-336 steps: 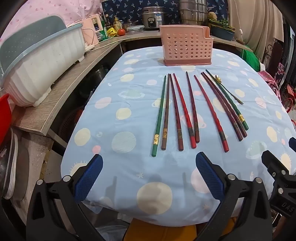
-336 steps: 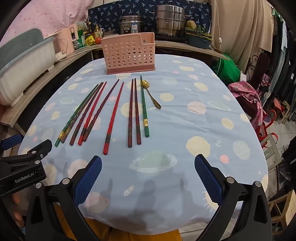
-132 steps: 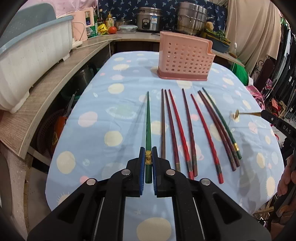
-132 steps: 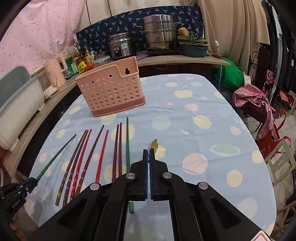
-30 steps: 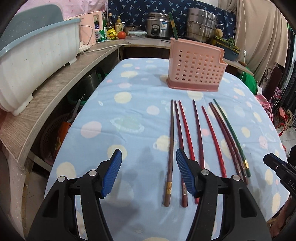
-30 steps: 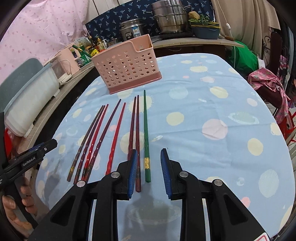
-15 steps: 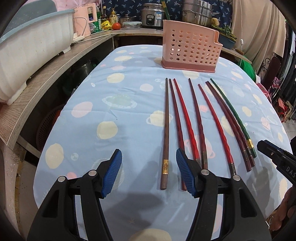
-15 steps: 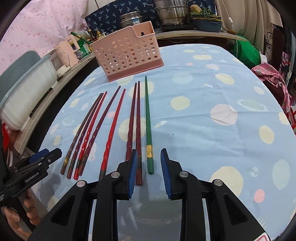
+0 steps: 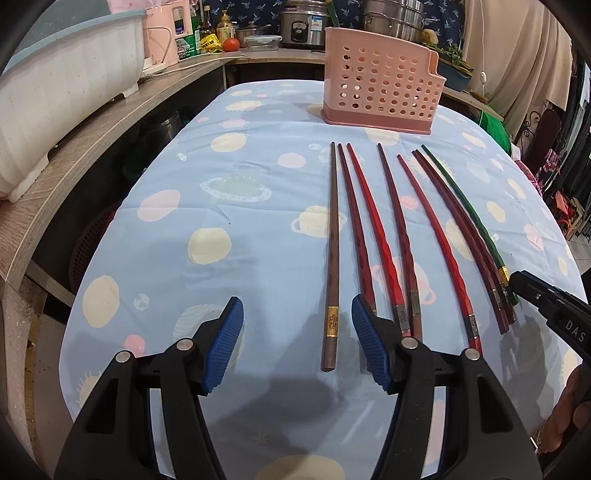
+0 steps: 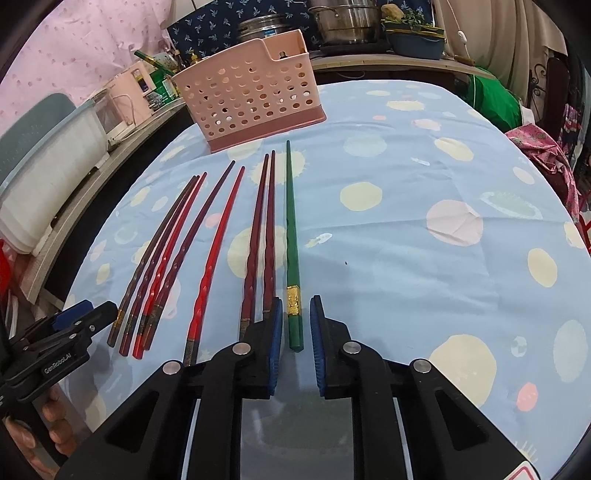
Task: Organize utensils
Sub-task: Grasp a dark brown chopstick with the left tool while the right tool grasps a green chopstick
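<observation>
Several chopsticks lie side by side on the blue spotted tablecloth [image 9: 236, 236], pointing at a pink perforated utensil basket [image 9: 380, 96] at the far end, also in the right wrist view [image 10: 251, 99]. A green chopstick stands in the basket [image 9: 330, 13]. My left gripper [image 9: 295, 332] is open, its pads either side of the near end of the brown chopstick [image 9: 332, 258]. My right gripper [image 10: 294, 336] is open a little, its pads flanking the near end of the green chopstick [image 10: 291, 236] without touching it.
A wooden counter [image 9: 74, 162] runs along the left with a white tub [image 9: 55, 74] on it. Pots and a rice cooker [image 9: 303, 22] stand behind the basket. Red and dark red chopsticks [image 10: 207, 258] fill the space between the two grippers.
Both grippers have moved forward and down toward the chopstick ends. The left now brackets the brown chopstick, the right the green one. Jaw openings are about the same.
</observation>
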Action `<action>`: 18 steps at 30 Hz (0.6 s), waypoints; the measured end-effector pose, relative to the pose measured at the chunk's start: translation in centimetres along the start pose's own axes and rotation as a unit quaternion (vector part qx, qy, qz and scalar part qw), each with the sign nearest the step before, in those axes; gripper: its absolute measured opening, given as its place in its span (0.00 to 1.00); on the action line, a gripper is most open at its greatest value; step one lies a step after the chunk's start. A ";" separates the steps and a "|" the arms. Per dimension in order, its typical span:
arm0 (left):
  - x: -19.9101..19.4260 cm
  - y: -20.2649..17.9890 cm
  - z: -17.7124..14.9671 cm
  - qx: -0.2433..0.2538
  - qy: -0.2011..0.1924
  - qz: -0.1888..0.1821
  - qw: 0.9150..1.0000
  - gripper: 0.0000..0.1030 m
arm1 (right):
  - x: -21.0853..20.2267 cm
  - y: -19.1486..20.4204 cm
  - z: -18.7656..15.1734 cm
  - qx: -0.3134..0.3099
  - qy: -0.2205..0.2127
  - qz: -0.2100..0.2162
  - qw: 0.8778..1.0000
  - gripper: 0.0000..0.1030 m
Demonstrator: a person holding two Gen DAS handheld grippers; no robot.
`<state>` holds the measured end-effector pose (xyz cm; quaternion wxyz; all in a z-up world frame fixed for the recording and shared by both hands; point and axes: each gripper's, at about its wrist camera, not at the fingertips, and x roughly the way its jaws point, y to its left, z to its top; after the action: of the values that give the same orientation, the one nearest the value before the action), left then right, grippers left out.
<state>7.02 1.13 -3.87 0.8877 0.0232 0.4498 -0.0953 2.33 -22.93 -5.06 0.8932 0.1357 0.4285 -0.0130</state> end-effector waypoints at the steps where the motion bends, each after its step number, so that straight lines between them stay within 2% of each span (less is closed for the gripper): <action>1: 0.1 0.0 -0.1 0.000 0.001 0.001 1.000 0.56 | 0.1 0.0 0.0 0.000 0.001 0.000 1.000 0.12; 12: 1.2 0.3 -0.4 -0.004 0.017 0.008 1.000 0.56 | 0.5 0.0 -0.2 -0.003 0.002 -0.002 1.000 0.10; 18: 1.2 0.1 -0.5 0.003 0.013 0.015 1.000 0.56 | 0.5 0.1 -0.2 -0.005 0.000 -0.003 1.000 0.09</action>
<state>7.31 1.13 -5.15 0.8832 0.0339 0.4602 -0.0833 2.54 -22.78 -5.55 0.8938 0.1301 0.4290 -0.0134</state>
